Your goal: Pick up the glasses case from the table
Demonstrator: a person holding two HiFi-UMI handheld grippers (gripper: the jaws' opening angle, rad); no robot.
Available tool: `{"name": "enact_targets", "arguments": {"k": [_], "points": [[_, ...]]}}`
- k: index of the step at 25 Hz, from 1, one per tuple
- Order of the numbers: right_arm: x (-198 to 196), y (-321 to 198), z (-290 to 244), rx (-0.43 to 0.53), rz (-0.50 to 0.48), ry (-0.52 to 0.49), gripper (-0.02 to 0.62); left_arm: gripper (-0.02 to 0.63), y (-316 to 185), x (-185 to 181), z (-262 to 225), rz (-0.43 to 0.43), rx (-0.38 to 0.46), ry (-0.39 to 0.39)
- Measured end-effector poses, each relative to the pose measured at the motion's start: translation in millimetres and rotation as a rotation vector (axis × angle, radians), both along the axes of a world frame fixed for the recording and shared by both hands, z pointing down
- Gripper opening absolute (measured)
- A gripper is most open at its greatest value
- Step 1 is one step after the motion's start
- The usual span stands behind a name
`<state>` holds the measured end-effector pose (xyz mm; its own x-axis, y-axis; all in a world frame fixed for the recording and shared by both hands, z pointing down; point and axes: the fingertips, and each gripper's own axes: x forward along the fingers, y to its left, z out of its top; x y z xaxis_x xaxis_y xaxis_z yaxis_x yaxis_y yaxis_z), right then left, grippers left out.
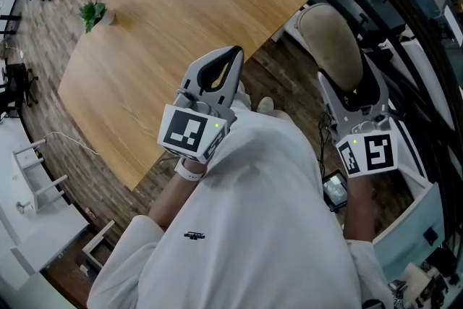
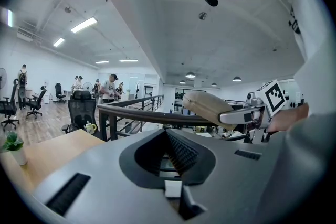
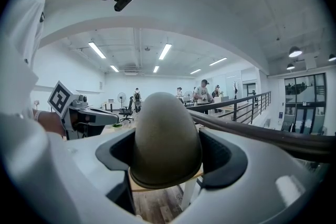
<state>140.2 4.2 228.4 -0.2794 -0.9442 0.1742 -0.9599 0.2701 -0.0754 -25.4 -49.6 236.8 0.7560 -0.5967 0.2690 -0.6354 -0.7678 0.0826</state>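
Right claw (image 1: 356,99): pinching the beige glasses case (image 3: 165,139), one jaw on each side of its oval shell.
Left claw (image 2: 176,152): jaws pressed together, nothing between them; it is raised beside the near edge of the table (image 1: 181,32).
Glasses case: held in the air off the table, to the right of the wooden top, near a dark railing (image 2: 131,107).
Table: light wood; a small potted plant (image 1: 92,12) stands at its far left edge.

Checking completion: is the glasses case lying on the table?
No, the right claw holds the glasses case in the air, clear of the table.
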Motion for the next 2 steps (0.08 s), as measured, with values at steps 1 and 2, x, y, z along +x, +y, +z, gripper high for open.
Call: {"name": "enact_targets", "arguments": {"k": [1,2], "points": [[0.2,-0.1,0.0,0.000,-0.001,-0.002,0.373,0.003,0.3,1.2,-0.1,0.005,0.000,-0.003],[0.3,-0.1,0.0,-0.001,-0.001,-0.004,0.373,0.003,0.6,2.4,-0.3,0.009,-0.001,-0.006]]}}
